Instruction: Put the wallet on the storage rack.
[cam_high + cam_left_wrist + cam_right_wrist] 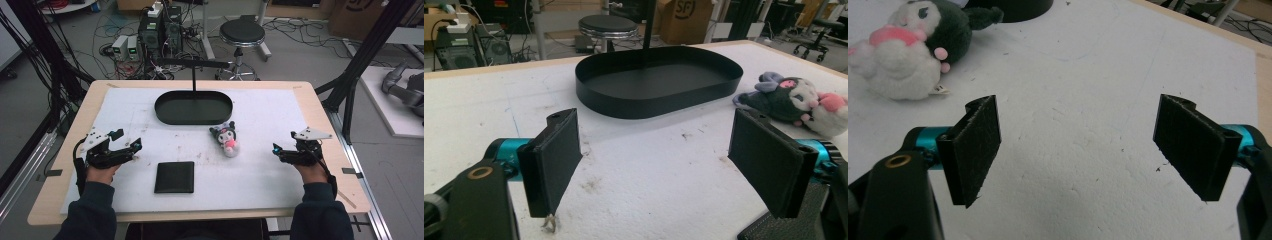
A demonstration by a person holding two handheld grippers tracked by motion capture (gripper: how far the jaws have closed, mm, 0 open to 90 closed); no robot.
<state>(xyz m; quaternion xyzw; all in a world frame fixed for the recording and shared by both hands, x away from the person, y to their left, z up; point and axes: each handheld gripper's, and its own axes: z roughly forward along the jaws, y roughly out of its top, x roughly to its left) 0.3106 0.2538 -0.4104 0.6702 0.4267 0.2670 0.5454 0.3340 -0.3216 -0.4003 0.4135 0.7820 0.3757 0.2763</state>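
1. Small plush toy [226, 139], dark and white with a pink bit, lying on its side on the white foam mat [260, 170]. Sitting just in front of the black oval tray [193, 107], not inside it. Seen up close at the right edge of the left gripper view [796, 102] and at the top left of the right gripper view [908, 52].
2. Flat black square [174, 177] lying on the mat too, nearer the person, between the two hands.
3. Right gripper [276, 150] low at the right side of the mat, well apart from the toy. Jaws spread wide, nothing between them but bare mat.
4. Left gripper [131, 141] at the left side, near the black square but not touching it. Jaws wide apart as well, holding nothing.
5. Tray with nothing in it, thin black post [194, 75] standing up at its back rim.
6. Looks like the very start: nothing picked up, nothing put away yet.
7. Likely left to do: reach for the toy, pinch it softly, lift it and drop it into the tray. Maybe the same for the black square, hard to be sure.
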